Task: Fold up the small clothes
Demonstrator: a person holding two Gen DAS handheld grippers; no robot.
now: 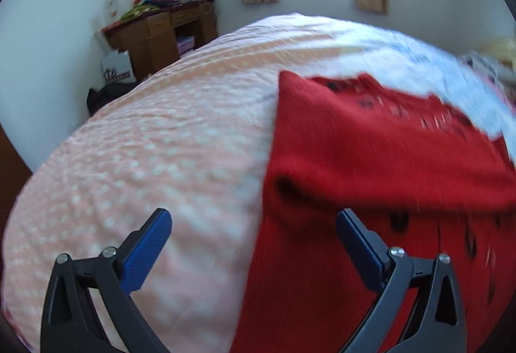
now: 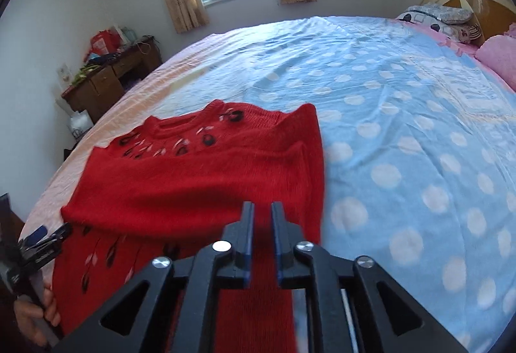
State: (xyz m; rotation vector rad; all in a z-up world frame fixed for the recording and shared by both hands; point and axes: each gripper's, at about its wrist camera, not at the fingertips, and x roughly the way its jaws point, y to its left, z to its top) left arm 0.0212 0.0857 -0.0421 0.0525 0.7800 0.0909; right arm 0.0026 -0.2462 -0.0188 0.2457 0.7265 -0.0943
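Jaws of the left gripper (image 1: 253, 220) gape empty at the red sweater (image 2: 200, 172), sleeves folded in, near the bed's (image 2: 387, 114) left edge; right gripper (image 2: 262, 209) nearly shut. Next grips should take both hem corners evenly.

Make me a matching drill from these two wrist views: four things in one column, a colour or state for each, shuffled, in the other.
Things:
1. knitted sweater
2. dotted bedspread
3. left gripper
4. wooden desk

States:
A. light blue with white dots
B. piled with clutter
C. red, sleeve folded across its front
D. jaws wide open, empty

Pairs: 1-C, 2-A, 3-D, 4-B
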